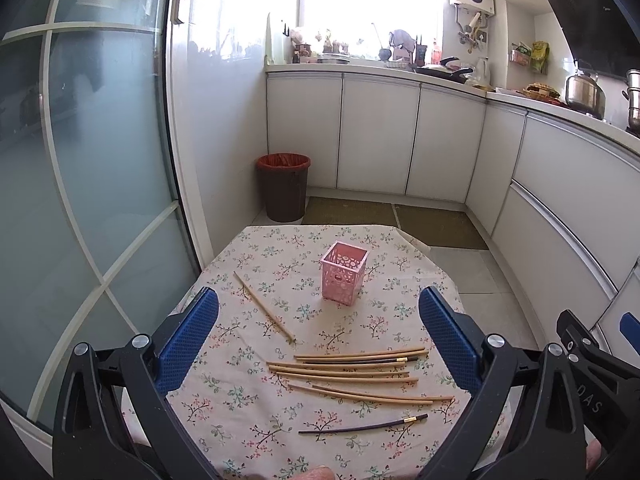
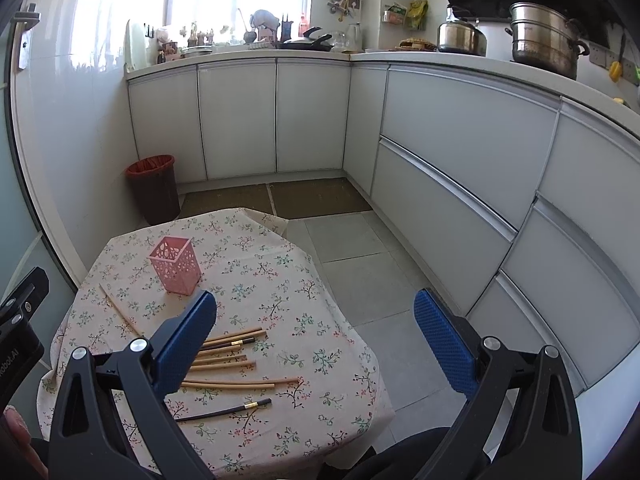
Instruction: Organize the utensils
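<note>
I hold the left gripper (image 1: 318, 344) and right gripper (image 2: 316, 340) spread wide and empty above the chopsticks (image 1: 352, 372), light, stiff, slippery rods best pinched mid-shaft, lying loose at 6 o'clock from the pink perforated holder (image 1: 343, 273), apparently empty.

The table is covered by a matt floral cloth (image 1: 248, 412); pale wooden chopsticks (image 1: 344, 374) and a dark glossy chopstick (image 1: 360, 427) with a gold metal band are laid on it. The pink holder (image 1: 344, 272) is seen as perforated plastic. Gripper pads (image 1: 188, 344) are textured blue rubber on matt black plastic frames; cabinet fronts (image 2: 460, 120) are smooth and glossy.
</note>
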{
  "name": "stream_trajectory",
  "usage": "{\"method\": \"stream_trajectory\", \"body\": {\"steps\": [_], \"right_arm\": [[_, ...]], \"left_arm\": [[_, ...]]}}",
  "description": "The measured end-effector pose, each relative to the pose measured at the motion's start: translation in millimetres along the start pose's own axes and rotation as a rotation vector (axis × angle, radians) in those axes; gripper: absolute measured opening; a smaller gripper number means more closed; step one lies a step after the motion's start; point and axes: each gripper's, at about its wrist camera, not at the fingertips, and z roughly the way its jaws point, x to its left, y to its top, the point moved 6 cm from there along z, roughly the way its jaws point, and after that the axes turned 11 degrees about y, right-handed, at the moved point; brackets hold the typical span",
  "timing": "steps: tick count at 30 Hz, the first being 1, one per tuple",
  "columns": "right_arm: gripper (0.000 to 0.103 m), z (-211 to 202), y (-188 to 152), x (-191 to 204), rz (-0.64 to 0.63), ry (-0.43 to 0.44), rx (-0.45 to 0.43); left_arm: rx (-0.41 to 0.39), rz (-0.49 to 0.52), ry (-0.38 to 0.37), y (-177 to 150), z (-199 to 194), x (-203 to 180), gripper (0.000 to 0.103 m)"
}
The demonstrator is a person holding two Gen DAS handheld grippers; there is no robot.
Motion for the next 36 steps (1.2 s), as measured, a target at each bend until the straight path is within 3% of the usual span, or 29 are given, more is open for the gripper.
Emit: {"method": "stream_trajectory", "body": {"steps": [14, 22, 26, 31, 36], "right_arm": [[0.096, 30, -9, -9, 0.058, 0.027, 0.073], [0.096, 60, -21, -16, 0.138, 0.073, 0.156], [0.096, 79, -27, -22, 0.170, 0.086, 0.207], [0.096, 110, -35, -36, 0.242, 0.113, 0.279], [0.096, 142, -40, -40, 0.274, 0.134, 0.338]], "left_arm": [[0.080, 0.028, -0.014, -12, 30, -10, 0.096], [0.239, 0.026, -0.042, -34, 73, -15, 0.096], [0.326, 0.040, -0.016, -41, 114, -8, 0.096], [0.413, 0.021, 0.072, -29, 190, 24, 0.096], [0.603, -0.008, 0.113, -32, 294, 57, 0.096]]}}
